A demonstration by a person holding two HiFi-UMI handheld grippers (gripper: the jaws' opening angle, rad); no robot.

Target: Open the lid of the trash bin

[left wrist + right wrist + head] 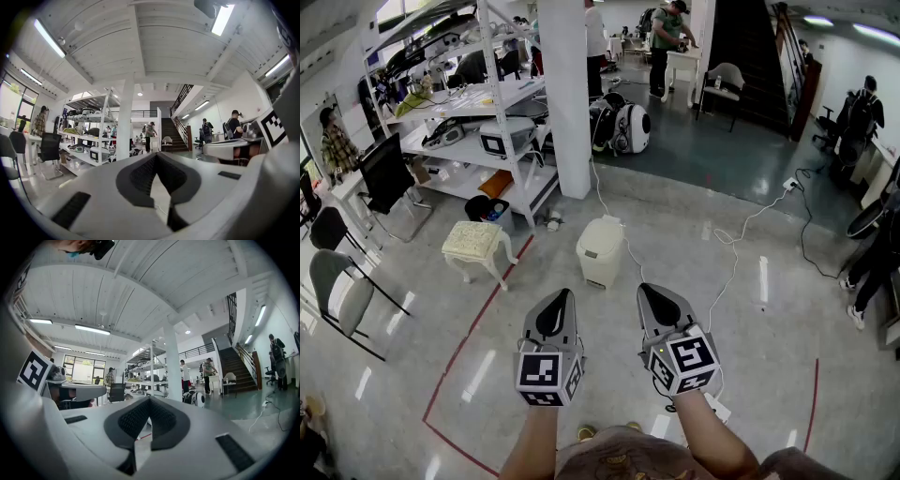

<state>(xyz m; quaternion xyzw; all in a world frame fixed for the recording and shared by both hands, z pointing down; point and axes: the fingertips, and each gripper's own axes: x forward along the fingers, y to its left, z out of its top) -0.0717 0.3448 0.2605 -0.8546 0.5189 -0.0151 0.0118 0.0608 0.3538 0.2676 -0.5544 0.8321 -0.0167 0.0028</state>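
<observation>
Right gripper (150, 400); jaws together; empty

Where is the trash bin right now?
Head view: the trash bin stands near centre, just in front of the white pillar and right of the cushioned stool.

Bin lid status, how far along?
Done: nothing; the trash bin stands ahead, its lid down. In hand: nothing; left gripper and right gripper are shut, empty, short of it. Left: approach and lift the lid.
</observation>
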